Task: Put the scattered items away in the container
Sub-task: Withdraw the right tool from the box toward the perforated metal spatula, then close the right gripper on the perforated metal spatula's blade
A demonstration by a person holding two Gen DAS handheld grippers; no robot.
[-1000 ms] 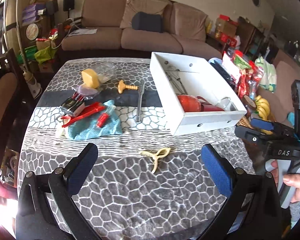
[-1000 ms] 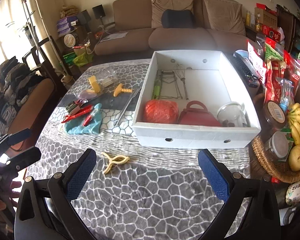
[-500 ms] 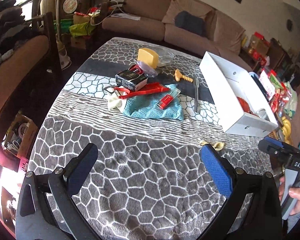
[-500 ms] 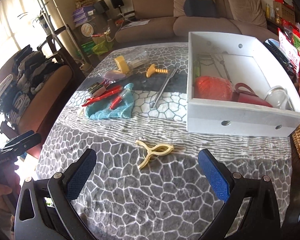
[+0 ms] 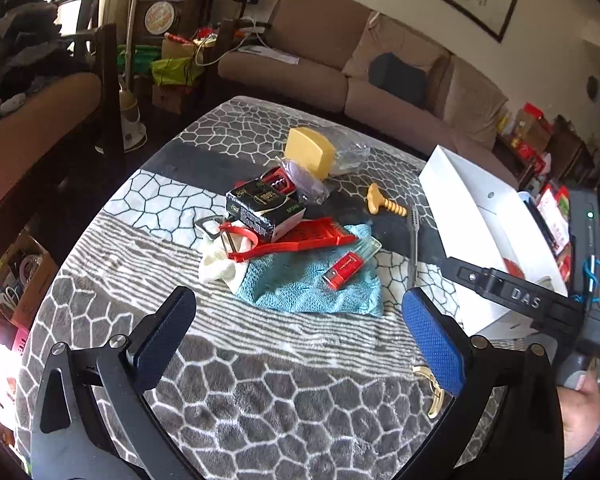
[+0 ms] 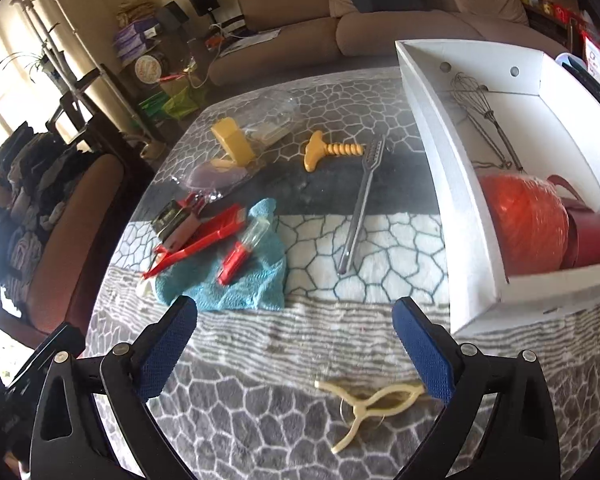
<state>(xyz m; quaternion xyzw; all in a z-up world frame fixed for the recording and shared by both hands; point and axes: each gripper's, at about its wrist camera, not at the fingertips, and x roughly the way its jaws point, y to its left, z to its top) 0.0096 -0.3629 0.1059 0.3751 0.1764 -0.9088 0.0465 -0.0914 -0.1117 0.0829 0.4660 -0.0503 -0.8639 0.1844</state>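
On the patterned surface [image 6: 260, 420], just before the white container [image 6: 472, 216], a light, stiff, springy cream clip [image 6: 366, 400] is approached by the right gripper [image 6: 296, 350], its wide fingers closing on nothing, best pinched across the crossing; the left gripper [image 5: 300, 336] is held wide.

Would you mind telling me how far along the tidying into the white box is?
Partly done. The white box already holds a whisk, an orange ball and a red cup. Nothing is in hand: the right gripper is closing slightly above the cream clip. The blue cloth, tongs and yellow block remain out.
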